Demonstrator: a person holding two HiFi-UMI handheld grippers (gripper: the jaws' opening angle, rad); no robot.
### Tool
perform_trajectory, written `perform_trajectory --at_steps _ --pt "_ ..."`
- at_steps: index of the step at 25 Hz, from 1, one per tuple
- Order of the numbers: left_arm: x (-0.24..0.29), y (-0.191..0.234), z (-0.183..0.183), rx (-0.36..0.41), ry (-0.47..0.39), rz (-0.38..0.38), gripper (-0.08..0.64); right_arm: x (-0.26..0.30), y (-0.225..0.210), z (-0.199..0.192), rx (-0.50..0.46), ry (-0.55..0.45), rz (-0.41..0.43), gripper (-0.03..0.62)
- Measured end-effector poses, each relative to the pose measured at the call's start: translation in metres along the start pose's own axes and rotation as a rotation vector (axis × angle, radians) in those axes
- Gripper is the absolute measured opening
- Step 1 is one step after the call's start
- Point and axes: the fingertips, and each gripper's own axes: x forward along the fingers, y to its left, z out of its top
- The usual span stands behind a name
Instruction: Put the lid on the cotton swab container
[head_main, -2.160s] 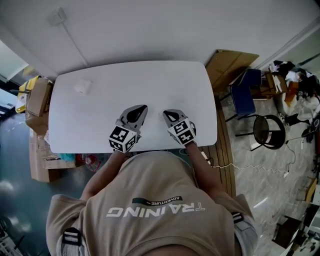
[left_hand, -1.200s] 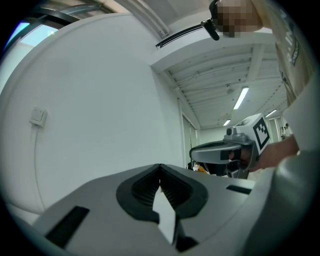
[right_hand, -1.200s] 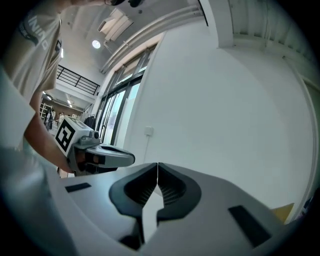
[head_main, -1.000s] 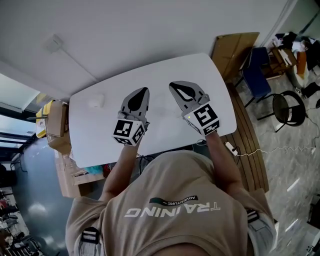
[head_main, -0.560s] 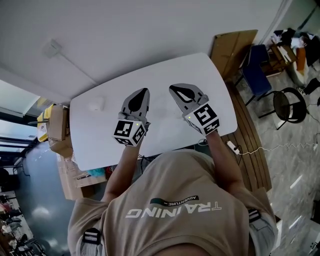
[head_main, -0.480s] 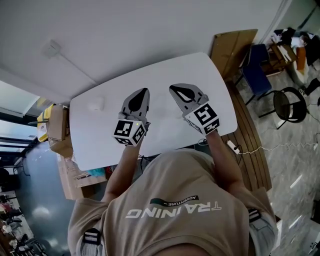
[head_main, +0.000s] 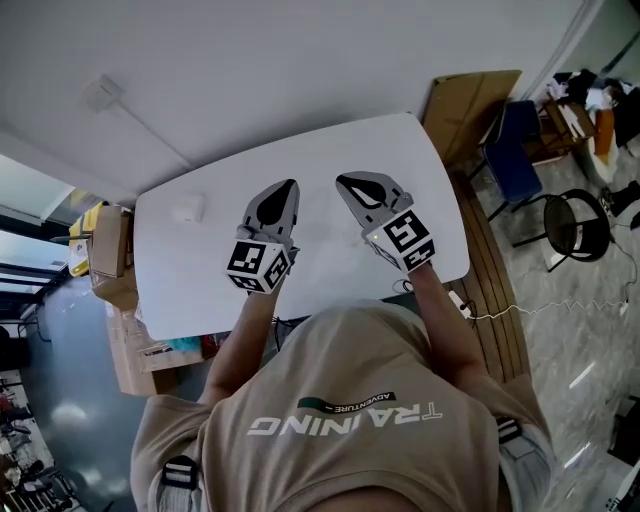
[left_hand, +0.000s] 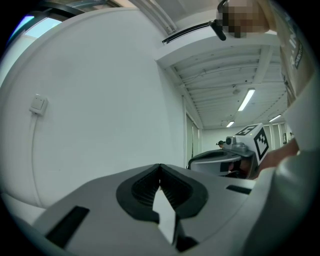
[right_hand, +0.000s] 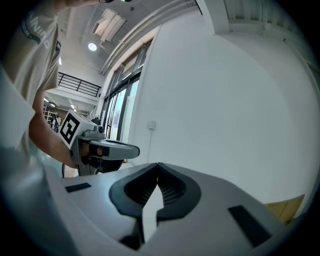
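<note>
A small white object, probably the cotton swab container, sits near the far left corner of the white table. It is too small to tell a lid from it. My left gripper hovers over the table's middle, well to the right of that object. Its jaws are shut with nothing in them. My right gripper hangs beside it, also shut and holding nothing. In the left gripper view the left gripper points at the white wall, and in the right gripper view the right gripper does the same.
Cardboard boxes stand at the table's left end. A flat cardboard sheet leans at the right end, with a blue chair and a black stool beyond it. A wall socket sits on the wall behind.
Since 2.2 s ago both grippers have moved farther out over the table. Over the last second they stay side by side and shut; only the head view shifts slightly.
</note>
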Motion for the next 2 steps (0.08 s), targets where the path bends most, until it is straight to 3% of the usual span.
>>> perform_trajectory --at_steps 2 --pt "0.0040 0.0006 -0.0010 -0.015 0.002 -0.006 0.012 0.0030 -0.0025 0.0009 0.003 -0.001 0.006 0.018"
